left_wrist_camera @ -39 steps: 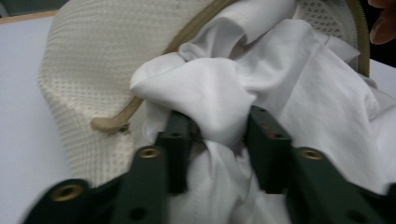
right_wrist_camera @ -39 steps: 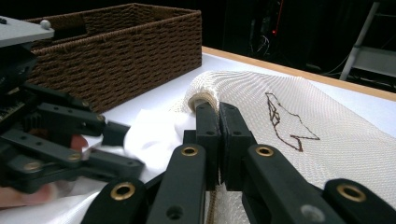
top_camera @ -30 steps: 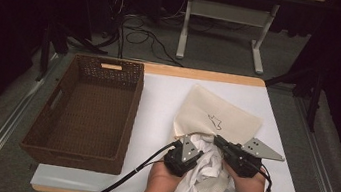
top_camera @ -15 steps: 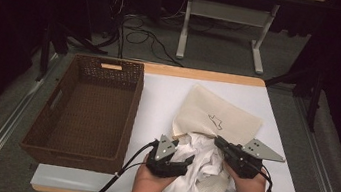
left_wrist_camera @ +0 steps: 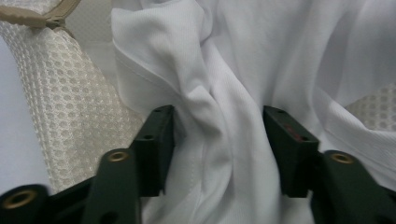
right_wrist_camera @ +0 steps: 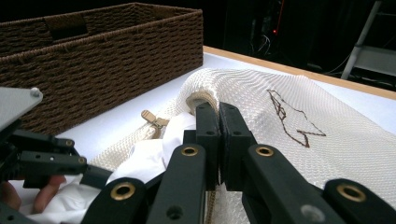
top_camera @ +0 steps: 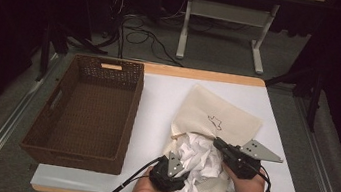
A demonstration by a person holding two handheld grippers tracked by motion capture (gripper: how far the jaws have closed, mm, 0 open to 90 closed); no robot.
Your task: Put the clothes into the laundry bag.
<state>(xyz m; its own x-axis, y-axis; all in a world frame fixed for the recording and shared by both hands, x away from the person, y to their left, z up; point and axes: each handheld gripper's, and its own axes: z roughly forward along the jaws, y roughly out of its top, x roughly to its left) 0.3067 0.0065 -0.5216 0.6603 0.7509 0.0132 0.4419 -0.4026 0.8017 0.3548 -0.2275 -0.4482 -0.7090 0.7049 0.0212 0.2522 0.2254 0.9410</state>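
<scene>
table (top_camera: pixel 167 105) – white top | wicker basket (top_camera: pixel 90 110) at left | cream mesh bag (top_camera: pixel 221 118) right of centre, white cloth (top_camera: pixel 198 155) bunched at its mouth | right gripper (top_camera: pixel 219 146) clamped on bag rim | left gripper (left_wrist_camera: pixel 217 140) – jaws just closing, part-open around a cloth fold

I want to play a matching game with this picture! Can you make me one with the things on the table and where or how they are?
Things:
1. wicker basket
2. mesh bag
3. white cloth
4. right gripper

States:
A. bunched at the bag's mouth
B. empty, on the table's left
C. shut on the bag's rim
D. cream, with a small dark drawing

Pairs: 1-B, 2-D, 3-A, 4-C
</scene>
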